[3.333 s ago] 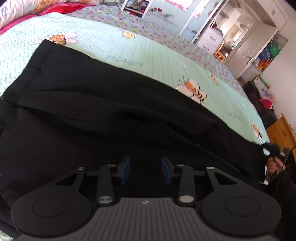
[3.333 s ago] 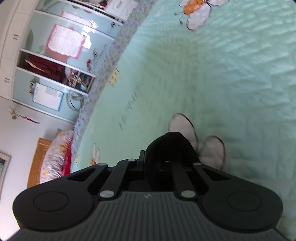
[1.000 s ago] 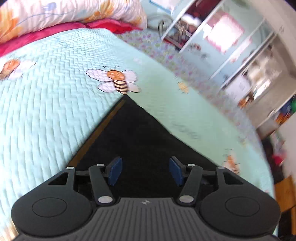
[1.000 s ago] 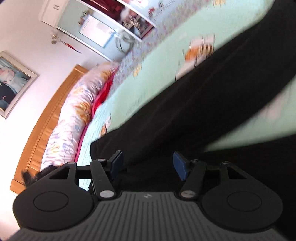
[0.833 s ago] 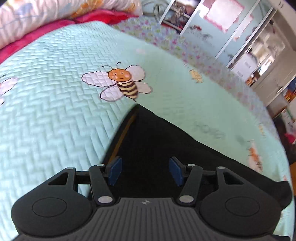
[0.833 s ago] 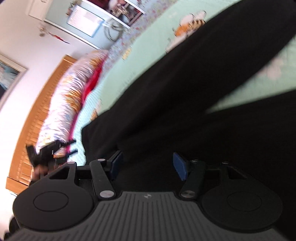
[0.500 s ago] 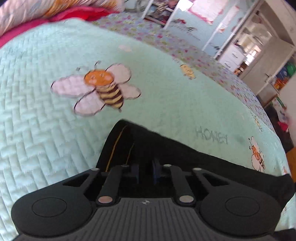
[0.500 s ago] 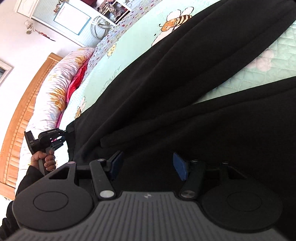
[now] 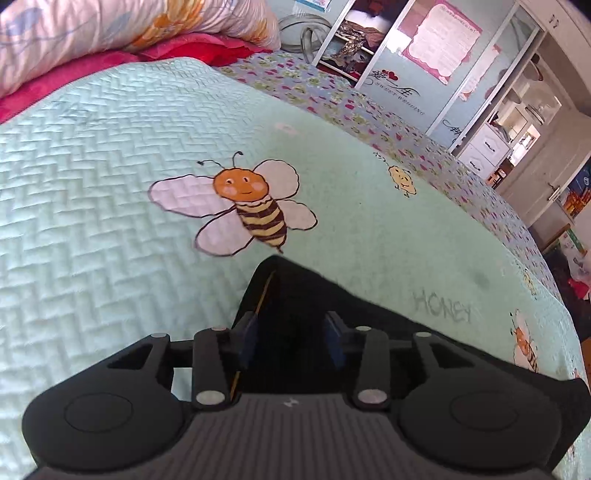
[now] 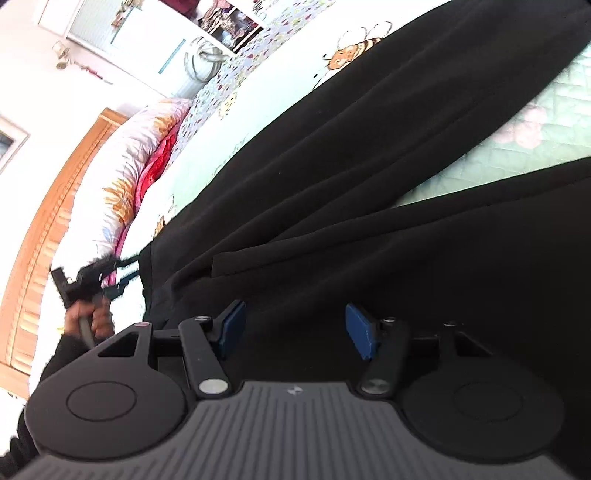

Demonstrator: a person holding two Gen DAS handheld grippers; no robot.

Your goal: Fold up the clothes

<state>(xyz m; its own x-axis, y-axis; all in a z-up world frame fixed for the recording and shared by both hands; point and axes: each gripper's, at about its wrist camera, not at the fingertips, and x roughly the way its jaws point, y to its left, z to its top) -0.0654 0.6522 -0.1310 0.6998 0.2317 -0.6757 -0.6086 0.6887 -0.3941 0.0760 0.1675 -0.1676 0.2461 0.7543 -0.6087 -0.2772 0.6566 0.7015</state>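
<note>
A black garment (image 10: 369,184) lies spread in long folds across the mint bee-print bedspread (image 9: 110,221). In the left wrist view its corner (image 9: 306,295), with a thin yellow seam line, pokes up between the blue pads (image 9: 246,338) of my left gripper (image 9: 291,341). Those jaws are opening and the pads stand off the cloth. My right gripper (image 10: 295,328) hovers open low over the garment's broad part, with nothing pinched between its pads. The right wrist view also shows the left gripper (image 10: 122,275) at the garment's far edge, held by a hand (image 10: 88,317).
A floral pillow (image 9: 110,22) and a red blanket (image 9: 199,44) lie at the head of the bed by the wooden headboard (image 10: 44,206). Wardrobes with mirrored doors (image 9: 443,55) and drawers (image 9: 484,151) line the far wall. A bee print (image 9: 255,206) sits just beyond the corner.
The left gripper closed on the garment's corner half a second ago and its jaws have now parted again. The right gripper dropped low over the garment and has since held still, open.
</note>
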